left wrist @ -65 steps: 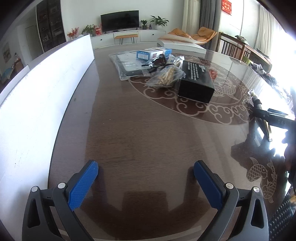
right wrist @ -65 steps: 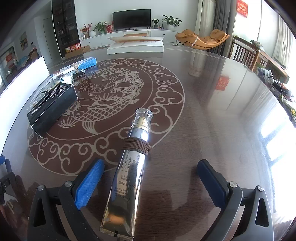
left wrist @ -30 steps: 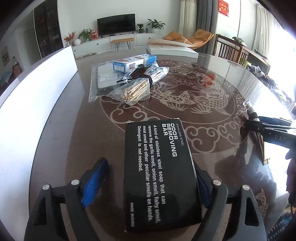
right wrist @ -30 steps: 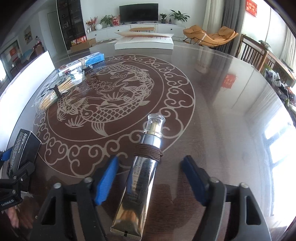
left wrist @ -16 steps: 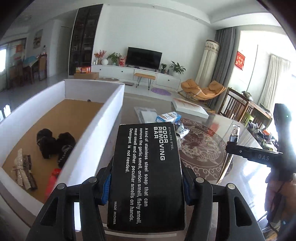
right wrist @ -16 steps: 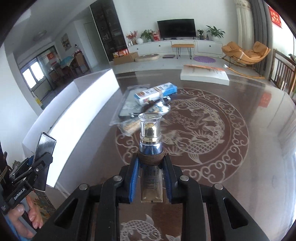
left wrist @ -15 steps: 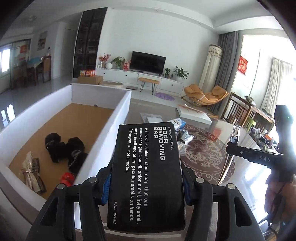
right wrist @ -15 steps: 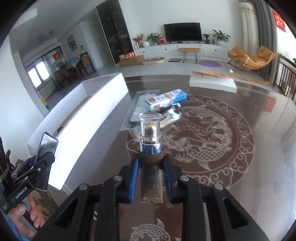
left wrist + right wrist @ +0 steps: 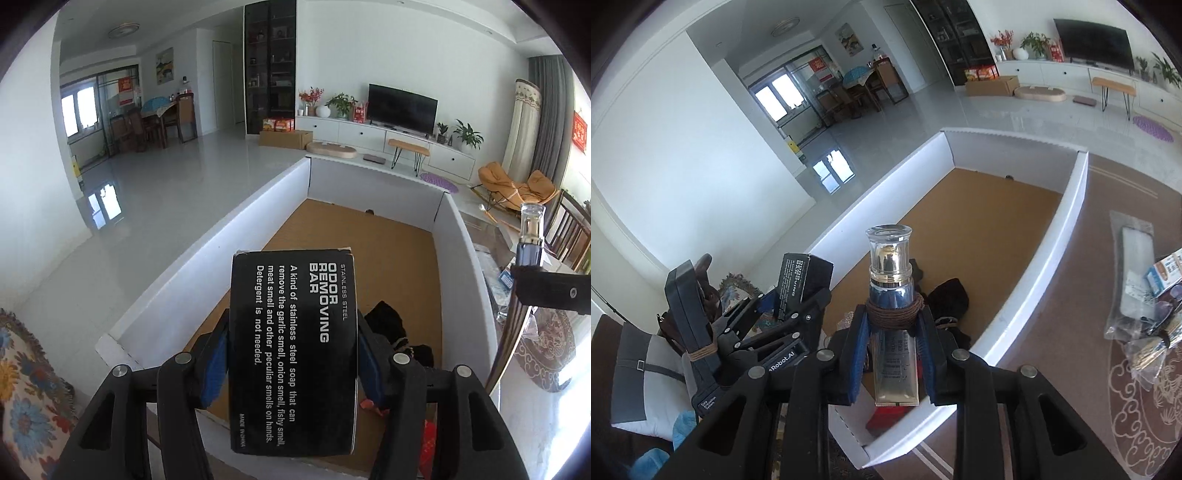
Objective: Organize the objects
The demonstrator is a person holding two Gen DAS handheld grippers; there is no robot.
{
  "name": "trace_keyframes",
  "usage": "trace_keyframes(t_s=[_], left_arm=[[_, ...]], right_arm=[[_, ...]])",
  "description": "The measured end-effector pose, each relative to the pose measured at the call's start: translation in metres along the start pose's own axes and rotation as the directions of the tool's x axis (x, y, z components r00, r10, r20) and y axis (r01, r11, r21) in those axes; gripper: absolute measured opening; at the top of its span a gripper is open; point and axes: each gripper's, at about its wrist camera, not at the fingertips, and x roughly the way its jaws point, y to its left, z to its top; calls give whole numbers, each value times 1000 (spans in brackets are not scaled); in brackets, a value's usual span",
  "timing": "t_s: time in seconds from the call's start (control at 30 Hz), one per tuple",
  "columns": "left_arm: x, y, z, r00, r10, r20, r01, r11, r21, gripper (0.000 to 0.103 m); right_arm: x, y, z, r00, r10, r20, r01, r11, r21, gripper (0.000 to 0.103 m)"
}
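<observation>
Cargo hangs above the white-walled box (image 9: pixel 461 258) as both grippers arrive. The left gripper (image 9: pixel 291 354), jaws easing apart, pinches a matte black carton (image 9: pixel 293 350) by its long sides; the right gripper (image 9: pixel 892 354) is clamped on a glossy metallic tube (image 9: pixel 894 332) with a clear cap and a cord wound round its neck. Dark soft items (image 9: pixel 388 325) already lie on the box's brown floor. Best practice, likely: lower each piece over bare floor beyond those items, then release low.
</observation>
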Motion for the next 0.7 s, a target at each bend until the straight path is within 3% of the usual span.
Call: trace_keyframes(t_s=[0.07, 0.1, 0.17, 0.23, 0.33, 0.43, 0.5, 0.6, 0.7], left_arm=[[12, 3, -1, 999, 34, -14, -34, 999, 2, 74], [13, 3, -1, 998, 60, -10, -60, 998, 4, 78], [9, -1, -2, 996, 89, 11, -89, 996, 7, 79], [0, -7, -5, 996, 75, 38, -75, 997, -7, 87], [-22, -28, -11, 998, 2, 68, 0, 999, -40, 90], [-53, -74, -20, 982, -148, 115, 151, 989, -11, 90], [-79, -116, -28, 956, -253, 148, 250, 968, 38, 90], [-108, -176, -53, 895, -425, 134, 414, 905, 97, 103], [-103, -237, -90, 828, -561, -8, 558, 821, 119, 103]], right_arm=[[35, -6, 4, 997, 40, -60, -36, 998, 58, 45], [44, -9, 4, 997, 41, -62, -36, 996, 81, 49], [43, -12, 4, 1000, 18, -5, -18, 997, 80, 60], [25, -16, 0, 997, -19, 72, 16, 999, 38, 73], [-13, -31, -18, 970, -159, 186, 166, 986, -23, 88], [-57, -63, -55, 894, -347, 282, 368, 930, -21, 100], [-77, -97, -86, 832, -474, 288, 493, 870, 10, 101], [-101, -161, -138, 745, -642, 182, 639, 765, 79, 100], [-130, -221, -187, 680, -731, 59, 715, 678, 170, 100]])
